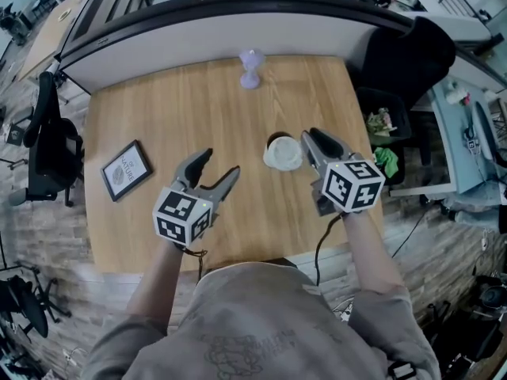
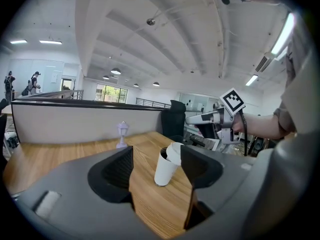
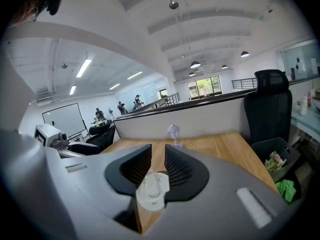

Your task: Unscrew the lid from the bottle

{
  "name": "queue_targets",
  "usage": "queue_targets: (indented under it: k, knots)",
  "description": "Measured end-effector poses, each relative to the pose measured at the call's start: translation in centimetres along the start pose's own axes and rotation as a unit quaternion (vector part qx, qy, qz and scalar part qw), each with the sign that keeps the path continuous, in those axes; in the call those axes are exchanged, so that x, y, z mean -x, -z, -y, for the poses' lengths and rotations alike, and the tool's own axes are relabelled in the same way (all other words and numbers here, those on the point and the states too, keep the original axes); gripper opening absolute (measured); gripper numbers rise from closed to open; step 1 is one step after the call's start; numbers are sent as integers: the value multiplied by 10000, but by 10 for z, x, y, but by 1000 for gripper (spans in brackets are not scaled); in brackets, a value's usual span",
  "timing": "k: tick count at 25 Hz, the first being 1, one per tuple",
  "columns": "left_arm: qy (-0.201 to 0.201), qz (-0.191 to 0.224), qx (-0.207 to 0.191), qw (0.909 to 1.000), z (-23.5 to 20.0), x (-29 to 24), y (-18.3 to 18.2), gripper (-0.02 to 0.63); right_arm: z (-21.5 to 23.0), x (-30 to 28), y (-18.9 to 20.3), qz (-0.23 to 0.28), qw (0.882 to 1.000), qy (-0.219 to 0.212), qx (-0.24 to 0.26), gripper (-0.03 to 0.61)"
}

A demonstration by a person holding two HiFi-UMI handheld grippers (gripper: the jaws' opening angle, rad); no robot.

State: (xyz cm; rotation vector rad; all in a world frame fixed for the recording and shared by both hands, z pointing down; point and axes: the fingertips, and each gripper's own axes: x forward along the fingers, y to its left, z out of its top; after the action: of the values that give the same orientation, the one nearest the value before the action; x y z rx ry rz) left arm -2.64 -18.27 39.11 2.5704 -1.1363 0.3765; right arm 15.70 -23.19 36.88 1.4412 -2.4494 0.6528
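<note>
A white bottle shaped like a paper cup stands right of the wooden table's centre. Its white lid sits tilted off the mouth, so a dark crescent of the opening shows. My right gripper is at the lid's right edge. In the right gripper view the lid lies between the narrowly closed jaws of that gripper, which is shut on it. My left gripper hovers open, left of the bottle and apart from it. In its own view the bottle and tilted lid stand ahead of the open left gripper.
A small lilac lamp figurine stands at the table's far edge. A framed card lies at the left. A black chair and a bin are off the right side, with another chair on the left.
</note>
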Motion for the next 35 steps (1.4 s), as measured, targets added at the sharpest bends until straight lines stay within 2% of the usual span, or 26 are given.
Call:
queue_targets:
  k: [13,17,26,30,33,35]
  knots:
    - [7,323,-401,9987,13,32,-36,290,-32,46,-7,430,9984,181,304,89]
    - [3,437,-664,9968,22,43,-49,290,-50,62,-15,635,9969,184,415,77]
    - [67,941,-902,9915,45,73,-80,267,-86,95,-35,1058,9932,36,484,55]
    - [37,905,-1006,9908,56,83,-81,230,-97,105,-33,1081,9931,-21,464,51]
    - [-78,832,-950,9920,59,91,-80,145,-103,113,-30,1080,9930,15,487,48]
    - [-123,867,-923,9919,60,95,-79,110,-105,118,-29,1097,9922,63,597,43]
